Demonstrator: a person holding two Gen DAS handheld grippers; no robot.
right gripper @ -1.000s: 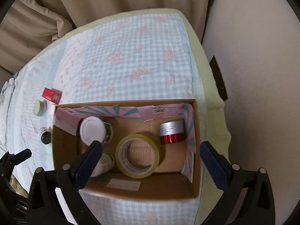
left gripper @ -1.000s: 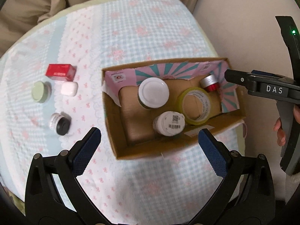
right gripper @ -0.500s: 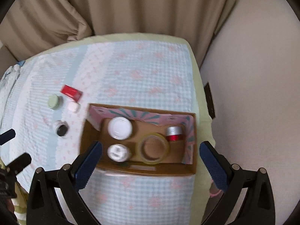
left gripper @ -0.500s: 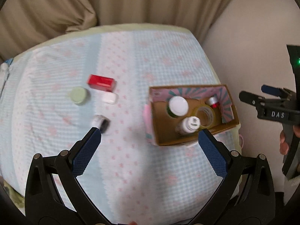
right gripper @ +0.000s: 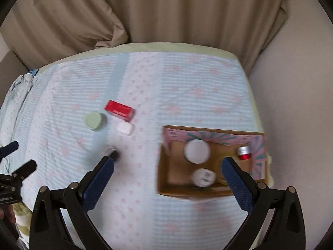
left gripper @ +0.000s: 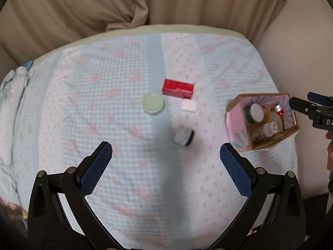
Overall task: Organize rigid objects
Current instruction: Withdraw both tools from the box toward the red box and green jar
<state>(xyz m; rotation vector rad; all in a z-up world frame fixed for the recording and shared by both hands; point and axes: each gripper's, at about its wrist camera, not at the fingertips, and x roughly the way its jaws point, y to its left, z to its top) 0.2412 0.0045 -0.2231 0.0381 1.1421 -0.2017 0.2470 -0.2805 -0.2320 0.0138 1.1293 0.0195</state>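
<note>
A cardboard box (right gripper: 166, 179) (left gripper: 272, 140) stands at the right of the bed and holds a white-lidded jar (right gripper: 196, 151), a white bottle (right gripper: 204, 177), a tape roll and a small red-and-silver jar (right gripper: 244, 153). Left of it on the blanket lie a red box (left gripper: 178, 88) (right gripper: 119, 110), a green round tin (left gripper: 153, 103) (right gripper: 92, 119), a white case (left gripper: 188, 105) (right gripper: 124, 128) and a black-capped jar (left gripper: 183, 137) (right gripper: 112, 153) on its side. My left gripper (left gripper: 165, 161) is open and empty, high above the blanket. My right gripper (right gripper: 167, 174) is open and empty above the box's left end.
The bed carries a light blue and pink patterned blanket (left gripper: 124, 145). Beige curtains (right gripper: 166, 10) hang behind it. A pale floor (right gripper: 291, 104) lies past the bed's right edge. Bunched cloth (left gripper: 14, 79) lies at the bed's left edge.
Both grippers have pulled back and up from the box, so more of the bed shows. The left view has swung left toward the loose items. Both stay open.
</note>
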